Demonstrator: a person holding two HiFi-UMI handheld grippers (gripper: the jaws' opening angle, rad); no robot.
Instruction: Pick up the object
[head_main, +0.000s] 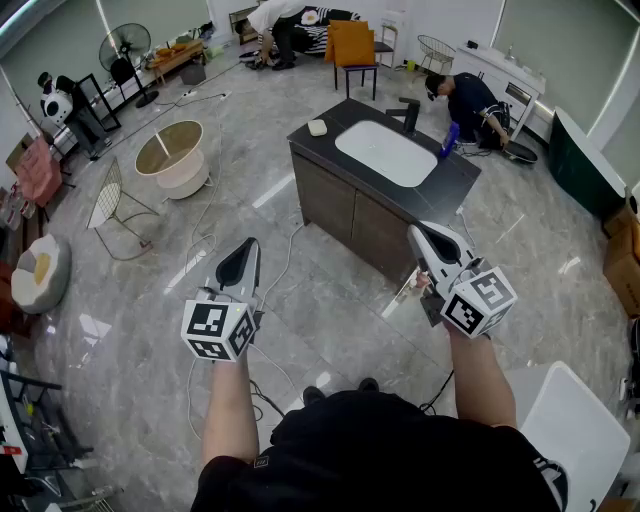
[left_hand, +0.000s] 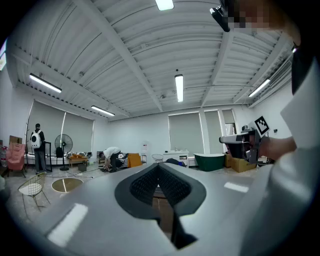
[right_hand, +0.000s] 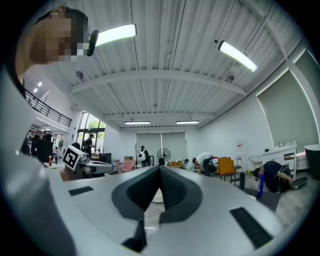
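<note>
I find left claw and right claw closed, empty. Object on counter, well ahead, looks light, rigid; pinch its sides.

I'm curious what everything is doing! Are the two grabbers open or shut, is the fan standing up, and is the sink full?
left gripper: shut, holding nothing.
right gripper: shut, holding nothing.
floor fan: standing upright.
sink basin: looks empty.

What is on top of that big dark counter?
The dark counter holds a white sink basin, a black faucet at its far edge, and a small white thing near one corner. Inside the cabinet below is hidden.
</note>
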